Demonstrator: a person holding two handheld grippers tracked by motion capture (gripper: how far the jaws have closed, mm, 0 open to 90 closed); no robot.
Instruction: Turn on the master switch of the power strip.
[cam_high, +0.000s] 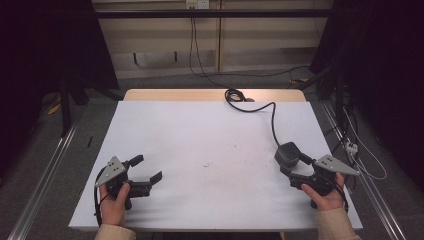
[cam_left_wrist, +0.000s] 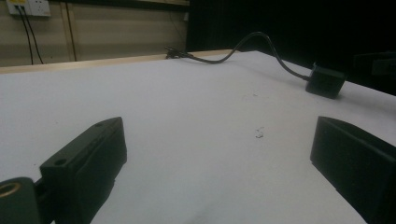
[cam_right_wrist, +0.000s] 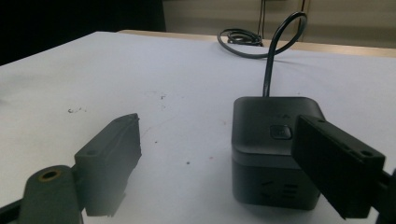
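Dim room w/ dark curtains either side, pale wall panels at the back; a white-topped desk (cam_high: 210, 150) w/ a wooden far edge carries the work. The thing in hand – a small dark-grey cube-shaped plastic power adapter (cam_right_wrist: 275, 149) w/ a button on top – sits on the desk's right side near the front, its black rubber cable (cam_high: 255, 106) running back to a coil at the far edge. The right hand-held gripper (cam_right_wrist: 215, 163) is spread wide right at it: one jaw overlaps the cube's right side, the other stands off to its left, prob. lined up to straddle and pinch it; nothing gripped yet. Left hand-held gripper (cam_high: 148, 170) rests front-left, well apart, jaws wide and empty – likely parked out of the way.
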